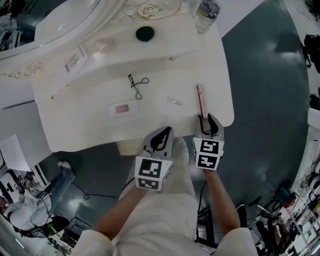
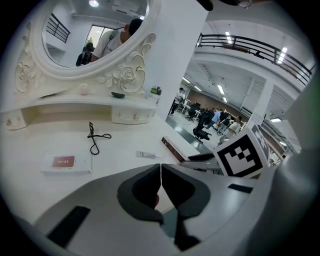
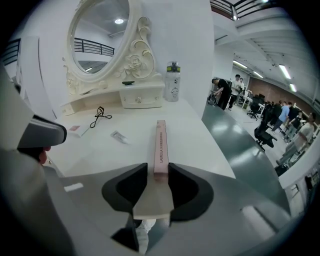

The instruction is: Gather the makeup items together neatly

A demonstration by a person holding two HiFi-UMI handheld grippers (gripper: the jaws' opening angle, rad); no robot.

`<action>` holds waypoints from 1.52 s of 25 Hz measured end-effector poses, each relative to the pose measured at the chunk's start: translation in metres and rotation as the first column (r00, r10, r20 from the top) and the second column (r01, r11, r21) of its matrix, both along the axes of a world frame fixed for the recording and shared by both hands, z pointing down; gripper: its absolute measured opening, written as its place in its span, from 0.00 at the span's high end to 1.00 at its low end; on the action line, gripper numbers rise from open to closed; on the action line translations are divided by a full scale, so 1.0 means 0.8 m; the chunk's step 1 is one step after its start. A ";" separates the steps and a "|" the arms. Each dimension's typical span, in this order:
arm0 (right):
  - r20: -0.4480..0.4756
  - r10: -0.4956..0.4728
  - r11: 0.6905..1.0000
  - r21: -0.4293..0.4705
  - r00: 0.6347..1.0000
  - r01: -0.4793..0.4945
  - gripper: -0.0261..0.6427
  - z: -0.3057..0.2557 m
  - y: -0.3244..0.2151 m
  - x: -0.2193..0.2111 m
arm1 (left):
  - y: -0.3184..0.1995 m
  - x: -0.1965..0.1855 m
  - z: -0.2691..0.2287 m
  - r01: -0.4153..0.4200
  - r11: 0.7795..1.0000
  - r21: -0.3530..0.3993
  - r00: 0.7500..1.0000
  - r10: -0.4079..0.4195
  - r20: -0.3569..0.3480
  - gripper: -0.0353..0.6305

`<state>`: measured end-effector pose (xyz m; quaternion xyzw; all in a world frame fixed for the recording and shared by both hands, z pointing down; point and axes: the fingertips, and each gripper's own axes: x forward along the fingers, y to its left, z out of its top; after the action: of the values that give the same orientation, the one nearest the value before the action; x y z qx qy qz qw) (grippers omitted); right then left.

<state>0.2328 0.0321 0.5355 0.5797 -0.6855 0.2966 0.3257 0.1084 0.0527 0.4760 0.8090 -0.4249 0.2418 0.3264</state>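
On the white vanity table (image 1: 100, 125), a long pink box (image 1: 201, 100) (image 3: 160, 142) lies flat near the right edge. My right gripper (image 1: 209, 120) (image 3: 158, 175) is open; the box's near end sits between its jaws with a gap on the left side. My left gripper (image 1: 166, 130) (image 2: 160, 172) hovers at the table's front edge, shut with nothing in it. A black eyelash curler (image 1: 137, 85) (image 2: 93, 137), a flat pink-labelled palette (image 1: 122, 108) (image 2: 65, 162) and a small clear tube (image 1: 175, 101) (image 2: 147, 155) lie spread across the middle.
A raised shelf under the oval mirror (image 3: 100, 40) carries a black round item (image 1: 145, 33) and a pale pink puff (image 1: 103, 46). A water bottle (image 1: 206, 12) (image 3: 173, 82) stands at the back right. The table's right edge drops off to grey floor (image 1: 270, 100).
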 end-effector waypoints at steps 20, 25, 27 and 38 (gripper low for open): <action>-0.014 -0.062 0.995 0.073 0.998 0.063 0.79 -0.050 0.005 -0.012 | 0.001 -0.006 -0.021 0.012 0.999 0.034 1.000 -0.012 -0.016 0.93; -0.021 -0.144 0.986 0.083 0.989 0.145 0.79 -0.052 0.000 -0.031 | -0.001 -0.020 -0.026 0.036 0.999 0.040 0.999 -0.035 -0.013 0.93; -0.021 -0.168 0.982 0.080 0.986 0.169 0.79 -0.050 -0.002 -0.040 | 0.000 -0.029 -0.024 0.049 0.998 0.037 0.999 -0.049 -0.010 0.93; -0.044 -0.380 0.923 0.043 0.924 0.382 0.82 -0.035 -0.018 -0.085 | 0.000 -0.061 -0.024 0.110 0.994 0.026 0.994 -0.110 -0.002 0.93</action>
<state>0.1651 0.0176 0.5074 0.4485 -0.7867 0.1999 0.3742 0.0595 0.0524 0.4572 0.7886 -0.4717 0.2180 0.3287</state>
